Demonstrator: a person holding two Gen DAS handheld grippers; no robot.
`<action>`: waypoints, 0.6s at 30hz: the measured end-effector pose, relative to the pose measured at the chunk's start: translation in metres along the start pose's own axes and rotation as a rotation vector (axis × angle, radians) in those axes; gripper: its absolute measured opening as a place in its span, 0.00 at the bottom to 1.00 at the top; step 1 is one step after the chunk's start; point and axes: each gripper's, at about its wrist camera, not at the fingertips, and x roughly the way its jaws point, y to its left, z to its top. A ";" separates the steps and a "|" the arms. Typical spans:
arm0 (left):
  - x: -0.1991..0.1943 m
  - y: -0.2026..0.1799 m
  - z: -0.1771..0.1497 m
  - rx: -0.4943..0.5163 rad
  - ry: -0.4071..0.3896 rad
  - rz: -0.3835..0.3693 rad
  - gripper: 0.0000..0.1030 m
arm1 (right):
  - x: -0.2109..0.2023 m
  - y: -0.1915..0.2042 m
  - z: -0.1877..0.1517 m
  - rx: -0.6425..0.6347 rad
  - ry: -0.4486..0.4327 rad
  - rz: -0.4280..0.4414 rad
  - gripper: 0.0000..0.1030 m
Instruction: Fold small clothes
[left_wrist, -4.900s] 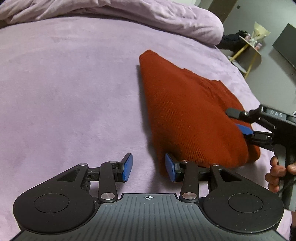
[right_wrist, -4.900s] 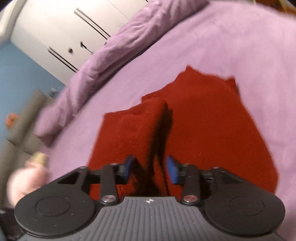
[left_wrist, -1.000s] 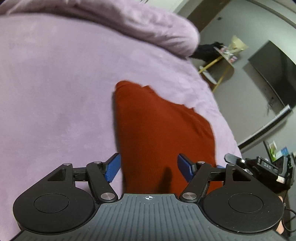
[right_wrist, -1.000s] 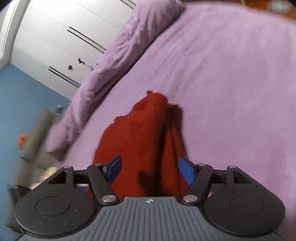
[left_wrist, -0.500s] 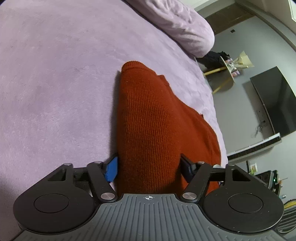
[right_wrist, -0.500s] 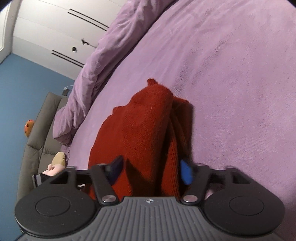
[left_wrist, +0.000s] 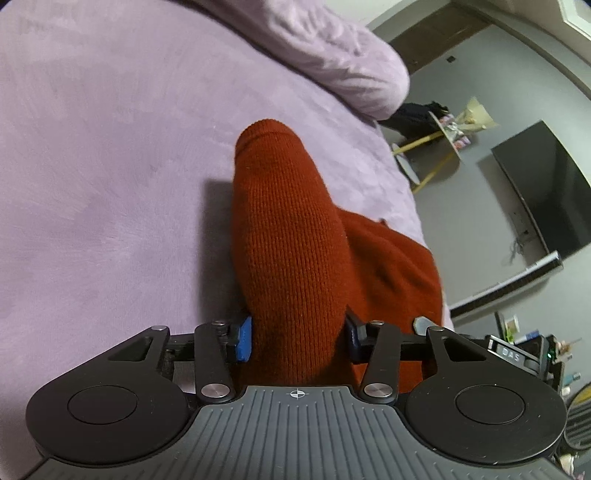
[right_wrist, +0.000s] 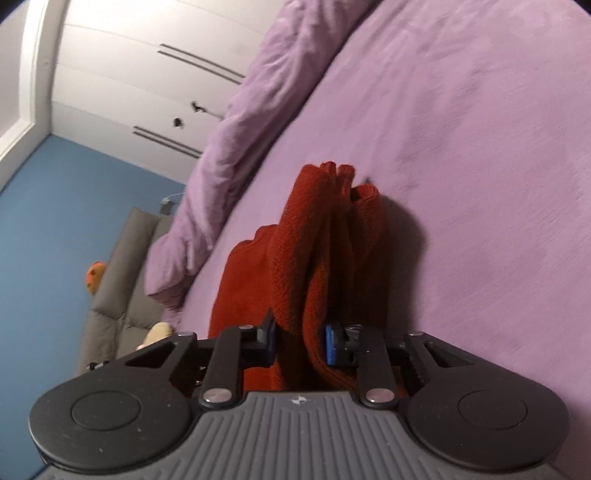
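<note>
The left wrist view shows the red knit garment (left_wrist: 291, 236) as 1 smooth rounded fold running away from the camera, and past it a dark screen (left_wrist: 543, 192) on a grey wall and a small yellow-legged side table (left_wrist: 439, 147); part of the right gripper (left_wrist: 517, 356) shows at the lower right edge. The right wrist view instead shows the garment (right_wrist: 325, 251) bunched into several upright layers with loose ends at the far tip, and behind it white wardrobe doors (right_wrist: 147, 66), a blue wall (right_wrist: 55, 229) and a grey sofa (right_wrist: 122, 273). The garment lies on a purple bed (left_wrist: 110, 166), with a rumpled purple duvet (right_wrist: 236, 122) heaped along the far side. Its long axis runs forward from each gripper, the near end raised off the bed. The left gripper (left_wrist: 297, 339) has its jaws pressed against both sides of the thick fold, gripping it. The right gripper (right_wrist: 301, 345) has its jaws clamped on the gathered layers.
</note>
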 end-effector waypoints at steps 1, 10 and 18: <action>-0.010 -0.002 -0.001 0.015 -0.002 0.006 0.48 | 0.004 0.005 -0.005 0.005 0.015 0.008 0.17; -0.086 0.018 -0.020 -0.009 -0.002 0.101 0.49 | 0.036 0.054 -0.054 0.005 0.128 0.043 0.17; -0.135 0.039 -0.044 -0.009 0.021 0.342 0.53 | 0.020 0.103 -0.082 -0.305 0.038 -0.402 0.30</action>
